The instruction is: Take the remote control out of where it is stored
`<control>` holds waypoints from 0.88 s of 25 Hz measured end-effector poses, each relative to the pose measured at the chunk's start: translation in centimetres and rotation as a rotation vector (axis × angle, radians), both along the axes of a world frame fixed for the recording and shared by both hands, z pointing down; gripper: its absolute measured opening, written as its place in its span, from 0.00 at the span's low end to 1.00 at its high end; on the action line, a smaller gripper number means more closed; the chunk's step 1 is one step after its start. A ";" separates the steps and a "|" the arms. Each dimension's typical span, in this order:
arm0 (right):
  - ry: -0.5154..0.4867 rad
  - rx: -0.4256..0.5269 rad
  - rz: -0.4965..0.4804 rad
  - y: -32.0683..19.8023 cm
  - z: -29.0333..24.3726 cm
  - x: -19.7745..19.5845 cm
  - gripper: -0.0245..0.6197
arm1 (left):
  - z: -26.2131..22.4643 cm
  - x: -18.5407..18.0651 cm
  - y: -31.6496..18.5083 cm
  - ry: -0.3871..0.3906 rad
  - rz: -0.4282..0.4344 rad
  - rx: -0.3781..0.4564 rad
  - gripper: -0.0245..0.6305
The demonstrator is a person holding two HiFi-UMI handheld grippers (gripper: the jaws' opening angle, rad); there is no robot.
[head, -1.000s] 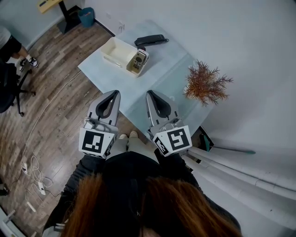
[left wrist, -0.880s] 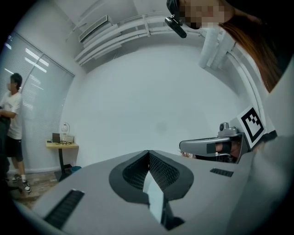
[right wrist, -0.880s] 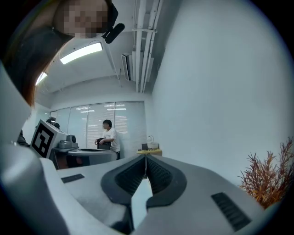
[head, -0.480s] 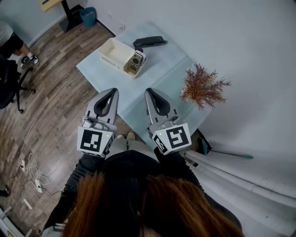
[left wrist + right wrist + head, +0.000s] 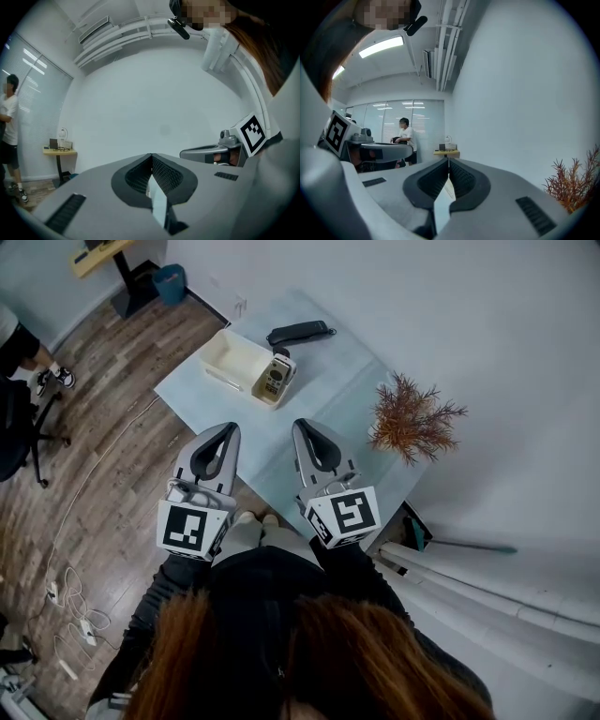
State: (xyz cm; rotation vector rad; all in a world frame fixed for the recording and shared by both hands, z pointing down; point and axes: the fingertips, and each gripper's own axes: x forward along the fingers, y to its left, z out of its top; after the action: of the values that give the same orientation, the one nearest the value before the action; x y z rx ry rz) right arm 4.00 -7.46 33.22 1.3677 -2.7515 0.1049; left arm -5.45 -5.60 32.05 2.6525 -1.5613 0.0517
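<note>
A wood-plank floor [image 5: 103, 474] meets plain white walls [image 5: 487, 324]. A pale blue table [image 5: 337, 390] stands against the wall. A blue waste bin [image 5: 171, 279] sits beside a small yellow-topped stand [image 5: 58, 150]. Blinds cover the windows [image 5: 28, 93]. A ceiling light strip [image 5: 380, 46] glows, and white cables [image 5: 66, 601] lie loose on the floor.

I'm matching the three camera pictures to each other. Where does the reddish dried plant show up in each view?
Head view: the dried plant sits right of centre, in the upper half.
Left gripper view: not in it.
Right gripper view: at the lower right edge.
Shared landmark: the small yellow-topped desk, top left in the head view, far left in the left gripper view, centre in the right gripper view.
</note>
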 end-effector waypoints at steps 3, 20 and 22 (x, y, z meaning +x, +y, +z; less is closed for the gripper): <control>0.016 -0.022 0.044 -1.2 1.3 -0.3 0.06 | -0.1 -0.5 -0.6 0.005 0.013 0.005 0.05; 0.056 -0.124 0.364 -10.5 11.2 -0.1 0.06 | 0.3 -2.0 -1.9 -0.012 0.075 -0.001 0.05; 0.058 -0.144 0.382 -11.1 12.4 -0.5 0.06 | 0.5 -2.3 -1.8 -0.010 0.074 -0.007 0.05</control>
State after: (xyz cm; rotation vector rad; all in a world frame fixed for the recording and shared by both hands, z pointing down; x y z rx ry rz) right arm 3.54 -18.59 45.65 1.8004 -2.3506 0.2707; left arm -7.72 -7.40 32.52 2.7076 -1.4631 0.0741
